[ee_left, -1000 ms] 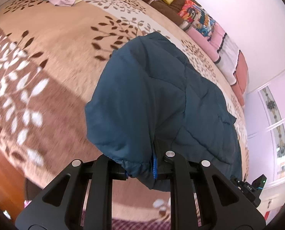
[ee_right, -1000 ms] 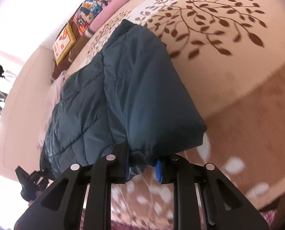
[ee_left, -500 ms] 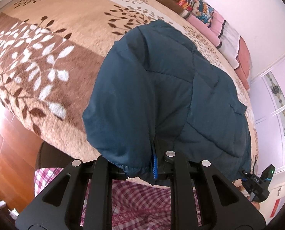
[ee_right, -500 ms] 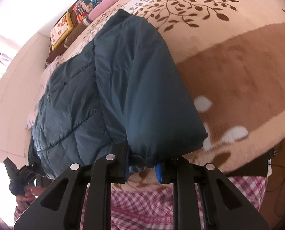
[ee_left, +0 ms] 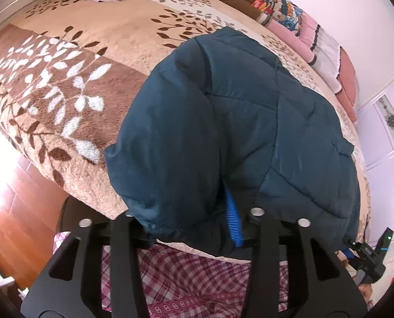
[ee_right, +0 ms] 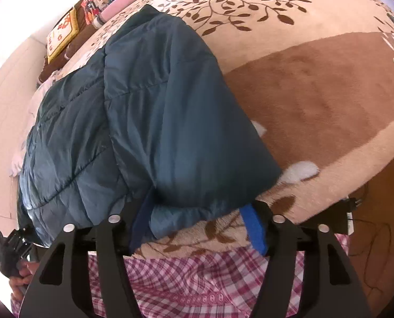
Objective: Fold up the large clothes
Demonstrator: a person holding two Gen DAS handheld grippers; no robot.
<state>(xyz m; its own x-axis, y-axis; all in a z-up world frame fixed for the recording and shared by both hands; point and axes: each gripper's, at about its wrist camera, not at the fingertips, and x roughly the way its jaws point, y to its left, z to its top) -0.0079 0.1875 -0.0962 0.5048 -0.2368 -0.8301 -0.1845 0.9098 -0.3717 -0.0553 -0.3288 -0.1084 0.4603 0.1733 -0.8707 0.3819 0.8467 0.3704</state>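
A dark teal quilted puffer jacket (ee_left: pixel 236 122) lies folded lengthwise on a bed, reaching its near edge; it also shows in the right wrist view (ee_right: pixel 144 111). My left gripper (ee_left: pixel 189 225) is at the jacket's near left corner, with the hem bunched between its fingers, jaws partly apart. My right gripper (ee_right: pixel 197 220) is at the near right corner; its jaws have opened wide and the hem rests between the blue pads (ee_right: pixel 254 228), no longer pinched.
The bed has a beige and brown leaf-pattern blanket (ee_left: pixel 72 84). Cushions and folded bedding (ee_left: pixel 303 26) line its far side. A pink checked cloth (ee_left: pixel 197 273) hangs below the bed edge. Wooden floor (ee_left: pixel 16 212) lies at the left.
Both grippers pulled back toward the bed's near edge with the jacket hem. The right gripper's jaws opened and let go of the hem; the left gripper's jaws also widened.
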